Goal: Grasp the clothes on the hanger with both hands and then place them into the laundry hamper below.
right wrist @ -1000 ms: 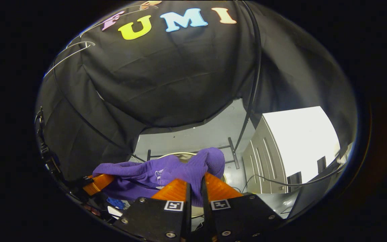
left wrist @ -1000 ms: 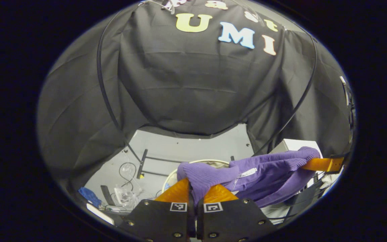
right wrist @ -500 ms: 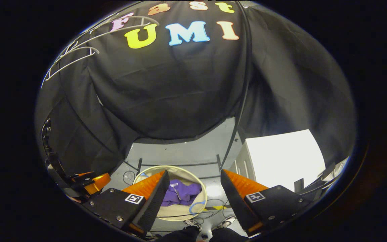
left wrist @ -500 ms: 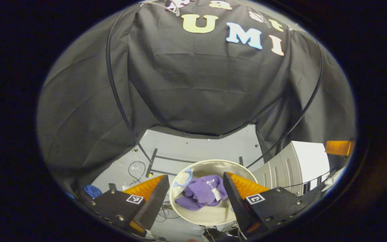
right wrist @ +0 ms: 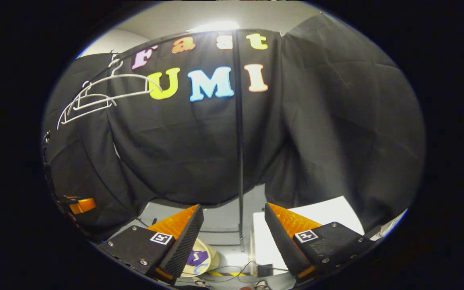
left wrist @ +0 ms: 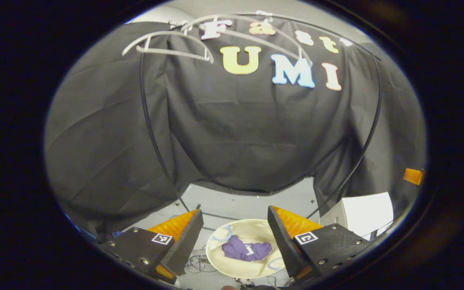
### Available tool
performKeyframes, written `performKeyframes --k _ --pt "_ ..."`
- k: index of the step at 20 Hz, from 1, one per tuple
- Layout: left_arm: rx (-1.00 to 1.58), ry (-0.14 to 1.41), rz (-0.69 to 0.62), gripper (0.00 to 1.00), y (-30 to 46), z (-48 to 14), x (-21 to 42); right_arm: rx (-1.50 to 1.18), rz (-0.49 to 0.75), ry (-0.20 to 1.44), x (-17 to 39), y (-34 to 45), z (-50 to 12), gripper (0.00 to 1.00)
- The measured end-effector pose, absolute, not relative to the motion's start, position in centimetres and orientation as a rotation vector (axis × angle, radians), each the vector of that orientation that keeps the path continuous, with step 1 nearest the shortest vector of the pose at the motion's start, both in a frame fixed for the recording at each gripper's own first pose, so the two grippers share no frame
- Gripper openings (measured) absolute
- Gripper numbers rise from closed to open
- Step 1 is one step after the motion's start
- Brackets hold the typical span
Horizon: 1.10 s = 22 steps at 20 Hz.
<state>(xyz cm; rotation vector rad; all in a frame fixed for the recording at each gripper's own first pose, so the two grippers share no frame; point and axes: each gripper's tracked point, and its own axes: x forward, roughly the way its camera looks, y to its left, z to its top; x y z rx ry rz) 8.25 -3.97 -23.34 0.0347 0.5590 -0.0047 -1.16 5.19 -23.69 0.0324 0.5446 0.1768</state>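
A crumpled purple garment (left wrist: 245, 250) lies inside the round cream laundry hamper (left wrist: 224, 264) on the floor, seen between my left gripper's fingers. My left gripper (left wrist: 235, 227) is open and high above it, holding nothing. In the right gripper view the purple garment (right wrist: 198, 257) and the hamper's rim (right wrist: 214, 254) peek out beside the left finger. My right gripper (right wrist: 234, 223) is open and bare as well. Bare white hangers (left wrist: 167, 42) hang at the top left on the rail, and the same hangers (right wrist: 95, 98) show in the right gripper view.
A black garment rack pole (right wrist: 239, 161) stands upright in front of the right gripper. A white cabinet (right wrist: 320, 217) stands at the lower right, and the cabinet (left wrist: 363, 213) also sits right of the hamper. Cables (left wrist: 193, 264) lie on the grey floor by the hamper.
Both grippers let go of the purple garment, which dropped into the hamper. Both have since risen, so the hamper looks smaller and the hangers have come into view.
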Motion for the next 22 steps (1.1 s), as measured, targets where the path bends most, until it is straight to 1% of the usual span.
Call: performKeyframes --k 1,2,7,8,9,10,11,12,13,17,18,22 --pt "0.021 0.512 -0.001 0.96 -5.4 -20.6 8.0 0.032 0.172 0.494 -0.5 3.7 -21.8 0.94" --pt "0.005 0.46 -0.007 0.93 -7.1 -17.8 7.9 0.039 0.175 0.448 0.1 2.4 -20.3 0.94" --pt "-0.01 0.193 -0.054 0.95 -12.3 -4.6 5.9 0.086 0.203 0.285 2.8 -2.2 -14.4 0.94" --pt "-0.015 0.146 -0.066 0.95 -13.3 -2.5 5.1 0.089 0.208 0.256 3.1 -2.7 -13.3 0.94" --pt "-0.017 0.105 -0.069 0.96 -14.1 -0.8 4.5 0.089 0.215 0.227 3.0 -3.5 -12.4 0.92" --pt "-0.018 0.064 -0.066 0.96 -14.4 0.9 3.9 0.086 0.219 0.196 2.9 -4.2 -11.2 0.94" --pt "-0.023 0.028 -0.059 0.96 -14.7 2.7 3.1 0.082 0.223 0.169 2.5 -4.9 -10.2 0.94" --pt "-0.031 -0.004 -0.055 0.96 -14.8 4.4 1.6 0.081 0.228 0.14 2.1 -5.5 -9.1 0.92" --pt "-0.044 -0.026 -0.052 0.96 -15.1 5.5 0.3 0.084 0.231 0.111 1.5 -5.9 -8.2 0.94" --pt "-0.071 -0.088 -0.066 0.95 -15.4 6.5 -4.3 0.102 0.217 0.033 0.2 -7.2 -6.9 0.92" --pt "-0.072 -0.09 -0.06 0.95 -14.7 6.1 -5.0 0.086 0.205 0.037 0.0 -7.6 -7.2 0.94" --pt "-0.115 -0.094 -0.038 0.95 -12.2 5.3 -6.5 0.037 0.206 0.084 -1.1 -7.7 -8.5 0.94"
